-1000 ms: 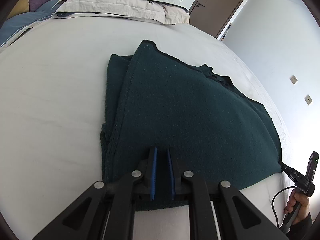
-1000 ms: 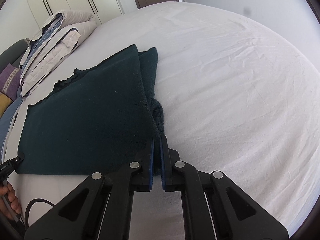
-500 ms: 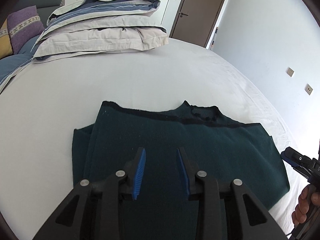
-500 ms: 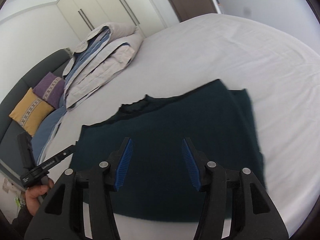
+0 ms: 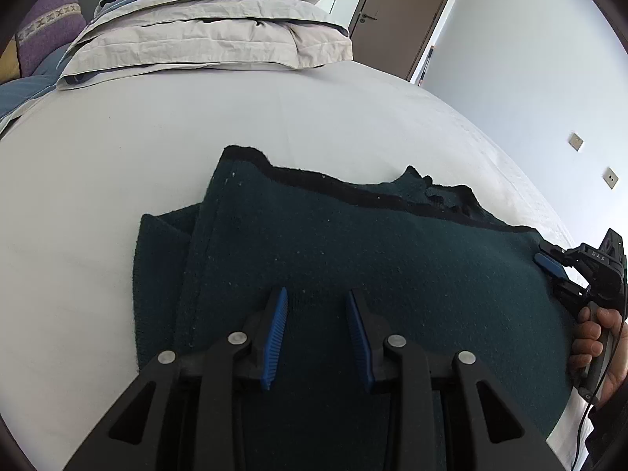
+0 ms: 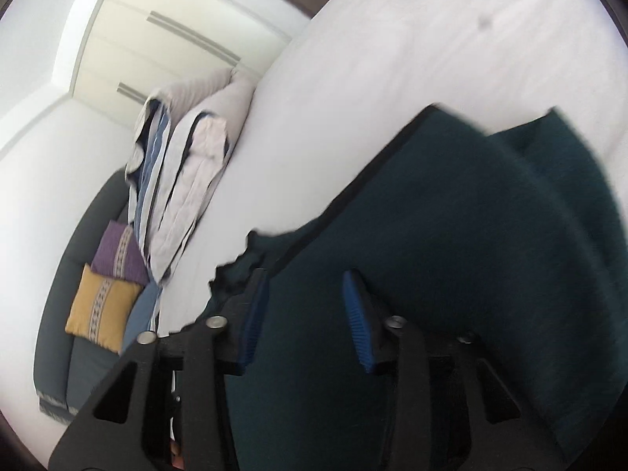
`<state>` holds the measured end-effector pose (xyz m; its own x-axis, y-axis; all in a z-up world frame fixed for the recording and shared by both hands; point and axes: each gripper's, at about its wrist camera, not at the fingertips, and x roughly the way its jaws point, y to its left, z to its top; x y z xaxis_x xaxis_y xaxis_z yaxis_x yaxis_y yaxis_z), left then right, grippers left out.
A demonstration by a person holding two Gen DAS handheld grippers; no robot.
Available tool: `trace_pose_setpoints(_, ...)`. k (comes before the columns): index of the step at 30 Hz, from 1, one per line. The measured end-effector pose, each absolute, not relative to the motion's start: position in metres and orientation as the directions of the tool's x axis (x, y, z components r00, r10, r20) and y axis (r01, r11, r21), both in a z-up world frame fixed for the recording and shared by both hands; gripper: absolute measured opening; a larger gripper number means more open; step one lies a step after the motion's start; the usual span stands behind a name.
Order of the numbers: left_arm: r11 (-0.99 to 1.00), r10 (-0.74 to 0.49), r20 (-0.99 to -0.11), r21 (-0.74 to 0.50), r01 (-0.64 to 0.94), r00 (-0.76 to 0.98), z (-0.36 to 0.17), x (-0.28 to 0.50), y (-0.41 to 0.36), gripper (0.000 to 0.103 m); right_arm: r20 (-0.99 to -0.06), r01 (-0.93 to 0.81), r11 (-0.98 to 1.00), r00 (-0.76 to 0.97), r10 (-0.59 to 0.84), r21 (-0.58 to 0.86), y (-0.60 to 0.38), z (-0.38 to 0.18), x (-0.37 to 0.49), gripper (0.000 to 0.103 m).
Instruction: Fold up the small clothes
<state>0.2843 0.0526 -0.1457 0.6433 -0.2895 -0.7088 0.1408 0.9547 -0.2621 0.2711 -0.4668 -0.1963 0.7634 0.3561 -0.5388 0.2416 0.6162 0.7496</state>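
Dark teal knitted garment (image 5: pixel 353 274) lay half-folded on the white bed sheet (image 5: pixel 117 157), sleeve side doubled under; best regripped at the far corners, evenly (a judgement); left gripper (image 5: pixel 316 314) hung open above it, empty; right gripper (image 6: pixel 306 306), jaws apart though lately narrowing, empty; a second ago both clamped its near edge.

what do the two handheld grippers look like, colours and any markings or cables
Both are matte black plastic with angular, cut-out frames and silver round bolt heads. The left gripper and right gripper each carry ribbed blue pads on their fingers. Seen from the left wrist view, the right one bears small white lettering and a thin black cable trails from its handle; a dark sleeve shows.
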Motion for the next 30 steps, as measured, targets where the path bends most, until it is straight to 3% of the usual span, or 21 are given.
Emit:
trace_pose_setpoints(2, 0.959, -0.279, -0.710, -0.246, 0.143, 0.647, -0.146, 0.284, 0.051, 0.035, -0.525, 0.273, 0.599, 0.798, 0.296, 0.753, -0.491, -0.194, 0.260, 0.015)
trace_pose_setpoints(6, 0.959, -0.277, -0.710, -0.245, 0.141, 0.648, -0.146, 0.284, 0.052, 0.035, -0.600, 0.358, 0.662, 0.781, 0.176, 0.659, -0.496, -0.172, 0.238, 0.022)
trace_pose_setpoints(10, 0.969, -0.245, -0.715, -0.204, 0.139, 0.655, -0.145, 0.282, 0.047, 0.035, -0.558, 0.171, 0.693, 0.737, 0.381, 0.700, -0.430, -0.151, 0.222, 0.023)
trace_pose_setpoints(15, 0.972, -0.235, -0.717, -0.193, 0.138, 0.656, -0.145, 0.281, 0.046, 0.035, -0.591, -0.080, 0.724, 0.521, 0.616, 0.685, -0.298, -0.155, 0.222, 0.023)
trace_pose_setpoints(19, 0.972, -0.233, -0.717, -0.188, 0.140, 0.657, -0.145, 0.280, 0.047, 0.035, -0.643, -0.101, 0.742, 0.431, 0.633, 0.663, -0.249, -0.186, 0.223, 0.027)
trace_pose_setpoints(24, 0.971, -0.240, -0.714, -0.195, 0.141, 0.658, -0.146, 0.279, 0.047, 0.035, -0.562, -0.051, 0.672, 0.505, 0.655, 0.739, -0.288, -0.196, 0.208, 0.027)
trace_pose_setpoints(30, 0.969, -0.244, -0.711, -0.201, 0.142, 0.659, -0.146, 0.279, 0.048, 0.035, -0.497, 0.128, 0.590, 0.695, 0.520, 0.797, -0.393, -0.201, 0.178, 0.027)
